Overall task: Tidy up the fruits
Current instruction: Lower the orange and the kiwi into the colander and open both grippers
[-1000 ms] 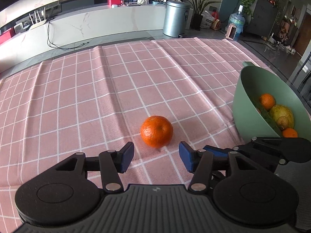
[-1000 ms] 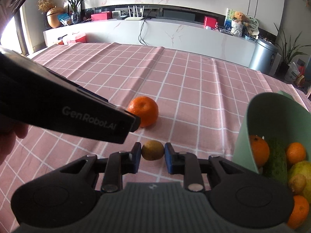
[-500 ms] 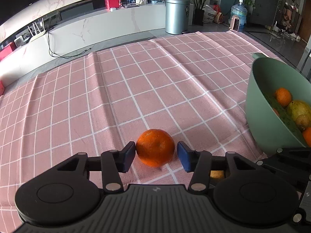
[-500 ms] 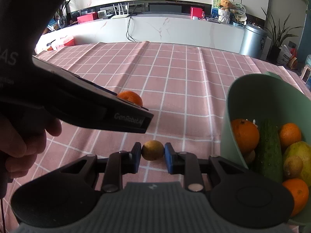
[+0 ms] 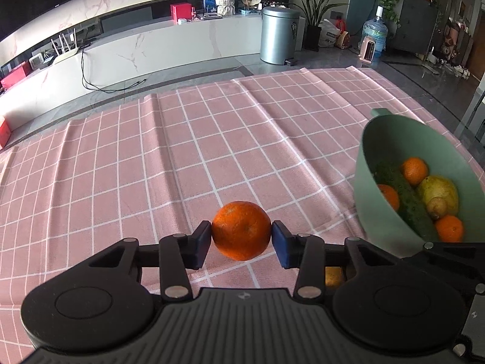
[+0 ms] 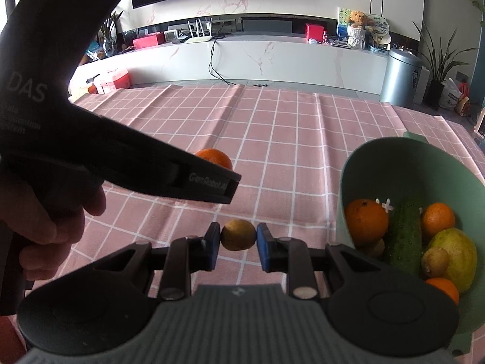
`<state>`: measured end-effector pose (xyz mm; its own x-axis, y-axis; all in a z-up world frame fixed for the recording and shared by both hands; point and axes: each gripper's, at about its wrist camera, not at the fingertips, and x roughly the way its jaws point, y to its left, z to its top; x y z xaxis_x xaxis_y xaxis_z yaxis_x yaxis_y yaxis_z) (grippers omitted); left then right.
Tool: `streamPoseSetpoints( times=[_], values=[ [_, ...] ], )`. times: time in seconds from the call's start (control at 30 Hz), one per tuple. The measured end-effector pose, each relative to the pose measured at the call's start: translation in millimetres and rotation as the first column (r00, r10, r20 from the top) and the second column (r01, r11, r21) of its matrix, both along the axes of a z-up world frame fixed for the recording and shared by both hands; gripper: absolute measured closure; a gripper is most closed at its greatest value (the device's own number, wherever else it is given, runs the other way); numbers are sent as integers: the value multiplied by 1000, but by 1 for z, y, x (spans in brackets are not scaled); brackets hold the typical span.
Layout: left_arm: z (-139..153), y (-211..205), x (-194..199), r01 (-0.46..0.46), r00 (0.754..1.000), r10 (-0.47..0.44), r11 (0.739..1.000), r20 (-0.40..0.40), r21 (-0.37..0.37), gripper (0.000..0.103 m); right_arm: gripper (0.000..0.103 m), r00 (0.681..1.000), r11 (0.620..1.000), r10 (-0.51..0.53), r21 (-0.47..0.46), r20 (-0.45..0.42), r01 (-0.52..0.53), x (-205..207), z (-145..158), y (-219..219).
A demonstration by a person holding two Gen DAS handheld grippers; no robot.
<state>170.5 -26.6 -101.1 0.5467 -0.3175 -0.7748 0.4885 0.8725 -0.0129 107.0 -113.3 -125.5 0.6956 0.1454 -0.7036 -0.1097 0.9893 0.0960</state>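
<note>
An orange [image 5: 241, 230] sits between the blue pads of my left gripper [image 5: 241, 241]; its jaws are closing and both pads touch the fruit's sides just above the pink checked cloth [image 5: 212, 139]. My right gripper [image 6: 238, 239] is shut on a small yellow-brown fruit [image 6: 238, 234], held above the cloth. The orange [image 6: 215, 156] also peeks out behind the left tool's dark body in the right wrist view. A green bowl [image 6: 344, 176] to the right holds oranges, a cucumber [image 6: 404, 233], a yellow-green fruit and small brown ones. The same bowl [image 5: 362, 182] stands right of the left gripper.
A person's hand [image 6: 39, 230] grips the left tool at the left edge of the right wrist view. The cloth reaches a far table edge [image 5: 212, 86]. Beyond are the floor, a white counter and a metal bin [image 5: 279, 35].
The left jaws have come in around the orange until the pads touch it, and the fruit now sits higher over the cloth. The right gripper, still holding the small fruit, has risen a little.
</note>
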Motion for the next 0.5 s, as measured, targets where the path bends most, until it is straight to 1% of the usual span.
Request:
streamPoseSetpoints(
  times=[0.1,0.27,0.5],
  values=[
    [20,-5,-12,2,1000,-2,1000,16,-18,54,81,1000,1000,6,12,28,-6,-13,13,-5],
    [49,-20,-34,16,1000,-15,999,15,-52,54,81,998,1000,-6,24,68,4,-34,35,-19],
    [67,-54,-60,75,997,-76,994,-14,-85,54,81,995,999,-31,13,93,30,-61,53,-54]
  ],
)
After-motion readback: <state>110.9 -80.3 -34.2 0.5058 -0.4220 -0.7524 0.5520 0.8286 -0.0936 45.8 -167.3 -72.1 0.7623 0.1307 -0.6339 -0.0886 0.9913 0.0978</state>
